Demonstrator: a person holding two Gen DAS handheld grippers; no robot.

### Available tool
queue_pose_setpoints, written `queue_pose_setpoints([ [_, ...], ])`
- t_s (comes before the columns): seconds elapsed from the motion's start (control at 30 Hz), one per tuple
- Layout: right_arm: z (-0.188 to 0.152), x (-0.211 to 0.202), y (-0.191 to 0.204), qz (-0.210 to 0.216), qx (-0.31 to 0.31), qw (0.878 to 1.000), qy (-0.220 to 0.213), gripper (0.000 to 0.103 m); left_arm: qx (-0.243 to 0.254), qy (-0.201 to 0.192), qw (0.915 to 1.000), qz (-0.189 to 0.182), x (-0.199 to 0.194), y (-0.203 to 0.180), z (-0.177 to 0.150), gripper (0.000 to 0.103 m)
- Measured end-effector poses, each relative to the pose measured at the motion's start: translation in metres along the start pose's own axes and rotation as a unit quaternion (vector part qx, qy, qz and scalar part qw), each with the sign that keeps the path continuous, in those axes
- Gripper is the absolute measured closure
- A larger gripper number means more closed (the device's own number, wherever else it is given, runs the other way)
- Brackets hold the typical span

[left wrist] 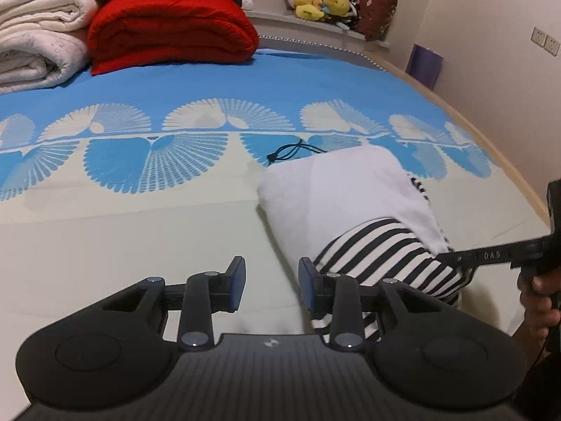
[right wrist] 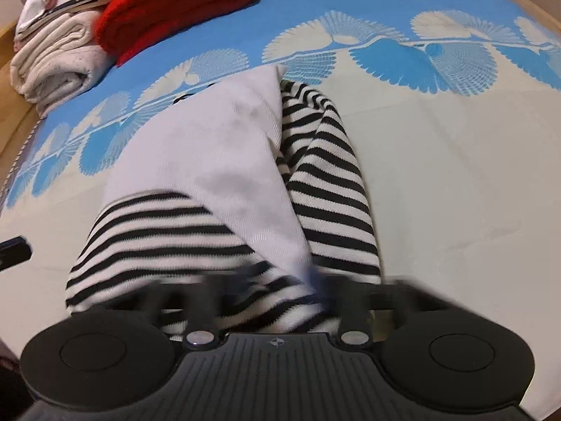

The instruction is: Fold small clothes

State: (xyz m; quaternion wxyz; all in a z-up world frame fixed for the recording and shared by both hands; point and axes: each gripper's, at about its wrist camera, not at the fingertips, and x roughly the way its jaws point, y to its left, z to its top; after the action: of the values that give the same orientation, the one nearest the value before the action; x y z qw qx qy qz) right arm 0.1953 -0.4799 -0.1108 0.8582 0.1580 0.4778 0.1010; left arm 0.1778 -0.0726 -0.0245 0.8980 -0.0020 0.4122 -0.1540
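Item: striped garment (left wrist: 382, 256), black-and-white with a white panel, lying bunched on my bedspread (left wrist: 140, 231), right of centre. Left gripper (left wrist: 271, 286): fingers partly apart, nothing between them, right pad (left wrist: 308, 280) just beside the garment's near edge. Right gripper (right wrist: 280, 287): blurred, fingers pinched together on the garment's near hem. Background: red blanket (left wrist: 168, 24), folded white blankets (left wrist: 38, 35).

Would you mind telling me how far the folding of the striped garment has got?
Done: the striped garment lies partly folded, white side over stripes. In hand: the right gripper is shut at its near edge; the left gripper is open and empty. Left: finishing folds.
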Motion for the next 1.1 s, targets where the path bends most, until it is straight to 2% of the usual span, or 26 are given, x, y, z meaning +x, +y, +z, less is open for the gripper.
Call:
queue_pose_setpoints([
  [0.07, 0.001, -0.016, 0.0, 0.027, -0.005, 0.999, -0.024, 0.099, -0.001, 0.0, 0.9999, -0.014, 0.0, -0.004, -0.003, 0.066],
  [0.13, 0.005, -0.043, -0.008, 0.074, 0.023, 0.994, -0.078, 0.099, 0.001, 0.002, 0.9997, -0.026, 0.002, -0.01, -0.004, 0.066],
  [0.23, 0.004, -0.095, -0.034, 0.161, 0.092, 0.968, -0.168, 0.1, 0.007, 0.005, 0.9989, -0.046, 0.004, -0.021, -0.006, 0.064],
  [0.3, -0.003, -0.116, -0.049, 0.177, 0.108, 0.96, -0.187, 0.1, 0.018, 0.001, 0.9978, -0.064, 0.004, -0.031, -0.008, 0.062],
  [0.37, -0.009, -0.123, -0.059, 0.165, 0.109, 0.964, -0.179, 0.1, 0.029, -0.001, 0.9959, -0.086, 0.004, -0.04, -0.01, 0.057],
  [0.47, -0.017, -0.121, -0.072, 0.134, 0.107, 0.976, -0.137, 0.1, 0.042, 0.009, 0.9917, -0.121, 0.01, -0.055, -0.015, 0.057],
  [0.57, -0.025, -0.109, -0.084, 0.094, 0.107, 0.986, -0.086, 0.1, 0.051, 0.03, 0.989, -0.135, 0.021, -0.066, -0.02, 0.057],
  [0.67, -0.033, -0.083, -0.103, 0.025, 0.131, 0.991, -0.02, 0.1, 0.061, 0.069, 0.9885, -0.12, 0.042, -0.072, -0.027, 0.057],
  [0.73, -0.036, -0.067, -0.106, -0.019, 0.13, 0.991, 0.013, 0.1, 0.078, 0.116, 0.9864, -0.087, 0.064, -0.077, -0.036, 0.057],
  [0.8, -0.036, -0.057, -0.096, -0.038, 0.103, 0.994, 0.024, 0.1, 0.094, 0.154, 0.9821, -0.052, 0.081, -0.079, -0.048, 0.057],
  [0.87, -0.033, -0.054, -0.082, -0.038, 0.083, 0.996, 0.019, 0.099, 0.095, 0.157, 0.9822, -0.039, 0.084, -0.078, -0.05, 0.058],
  [0.93, -0.029, -0.062, -0.07, -0.057, 0.066, 0.996, -0.008, 0.096, 0.085, 0.159, 0.983, -0.037, 0.082, -0.073, -0.047, 0.057],
  [1.03, -0.025, -0.091, -0.05, -0.075, 0.032, 0.992, -0.096, 0.086, 0.053, 0.165, 0.984, -0.04, 0.079, -0.062, -0.044, 0.057],
  [1.1, -0.026, -0.107, -0.039, -0.039, 0.006, 0.988, -0.152, 0.08, 0.031, 0.159, 0.9858, -0.042, 0.075, -0.054, -0.039, 0.056],
])
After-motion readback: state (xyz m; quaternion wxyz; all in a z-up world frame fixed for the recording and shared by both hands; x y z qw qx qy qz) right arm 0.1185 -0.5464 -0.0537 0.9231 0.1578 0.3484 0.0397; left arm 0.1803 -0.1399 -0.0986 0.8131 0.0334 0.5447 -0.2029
